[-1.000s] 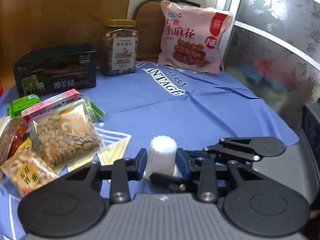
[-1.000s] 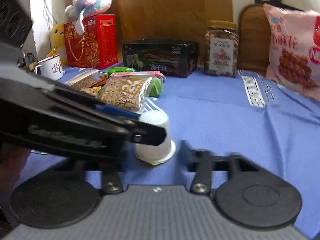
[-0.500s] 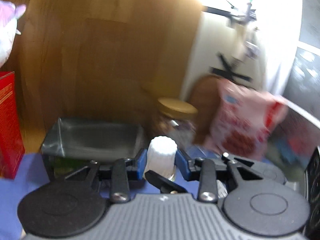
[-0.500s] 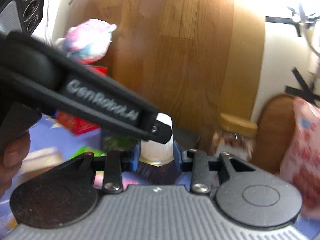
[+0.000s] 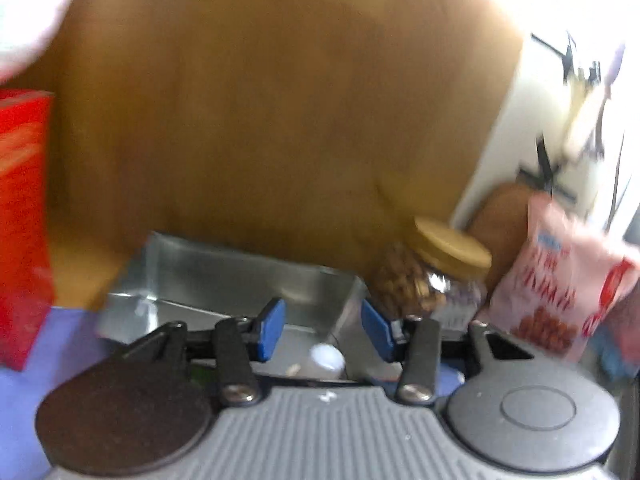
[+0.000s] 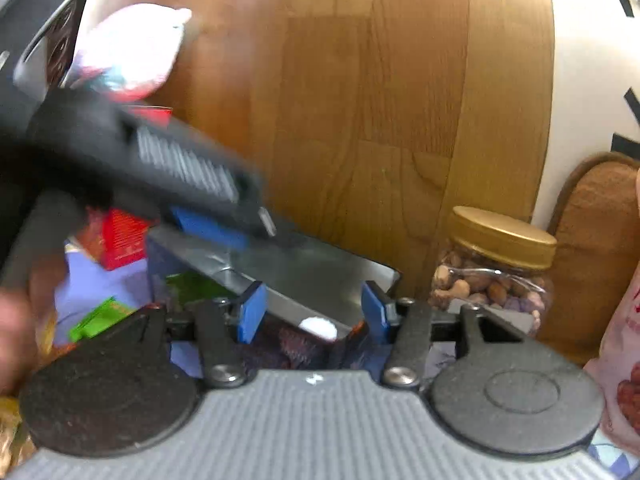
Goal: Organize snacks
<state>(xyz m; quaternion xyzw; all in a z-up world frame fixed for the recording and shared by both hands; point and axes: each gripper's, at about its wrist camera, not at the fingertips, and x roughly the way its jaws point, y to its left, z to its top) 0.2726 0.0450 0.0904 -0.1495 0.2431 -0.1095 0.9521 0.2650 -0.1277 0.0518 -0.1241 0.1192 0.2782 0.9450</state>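
A small white cup (image 5: 327,358) lies inside the open dark box with a silvery lining (image 5: 224,280), seen below my fingers in the left wrist view. My left gripper (image 5: 324,326) is open and empty above the box. The cup (image 6: 318,327) also shows in the right wrist view, at the box's near right corner (image 6: 376,276). My right gripper (image 6: 312,314) is open and empty, just in front of the box. The left gripper's body (image 6: 160,160) crosses the right view at upper left, over the box.
A nut jar with a gold lid (image 6: 496,272) stands right of the box, and a pink snack bag (image 5: 556,284) right of it. A red box (image 5: 22,220) stands at left. Green packets (image 6: 104,316) lie on the blue cloth. A wooden panel rises behind.
Both grippers held the white cup and carried it up and over the box. Both have now opened and the cup has dropped into the box.
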